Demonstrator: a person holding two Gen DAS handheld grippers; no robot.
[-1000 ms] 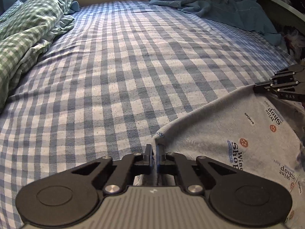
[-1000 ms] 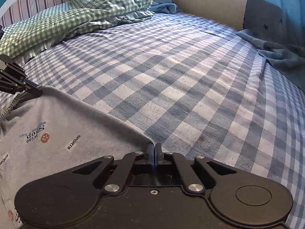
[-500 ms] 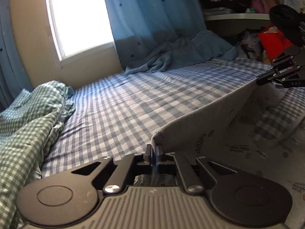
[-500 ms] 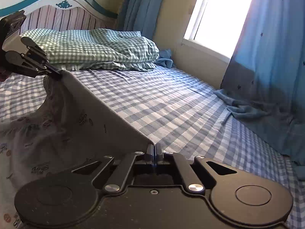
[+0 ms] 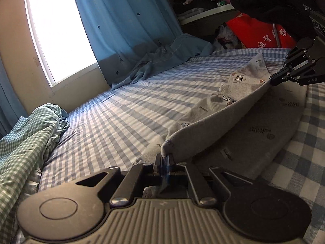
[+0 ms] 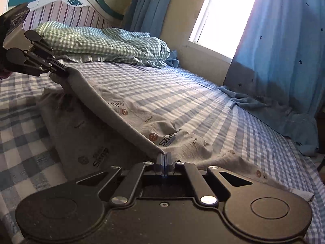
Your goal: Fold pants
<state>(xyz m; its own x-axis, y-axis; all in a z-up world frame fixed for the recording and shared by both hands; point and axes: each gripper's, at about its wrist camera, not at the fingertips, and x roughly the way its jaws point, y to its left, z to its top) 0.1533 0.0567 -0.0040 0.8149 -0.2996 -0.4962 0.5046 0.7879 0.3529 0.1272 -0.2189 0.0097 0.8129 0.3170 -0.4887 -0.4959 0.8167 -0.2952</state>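
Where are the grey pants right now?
On the checked bedsheet, centre of both wrist views: grey pants have one edge lifted taut between left tongs and right tongs, the rest below.

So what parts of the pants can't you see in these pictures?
- Left wrist view: the pants corner inside the left gripper, hidden by its fingers.
- Right wrist view: the part nearest the camera, behind the right gripper.
- Both views: small printed words, too tiny.

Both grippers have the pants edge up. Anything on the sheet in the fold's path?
Nothing visible. Left gripper and right gripper are shut on the pants, edge taut between them. The sheet beyond is bare; the quilt and blue cloth lie off at the bed's edges.
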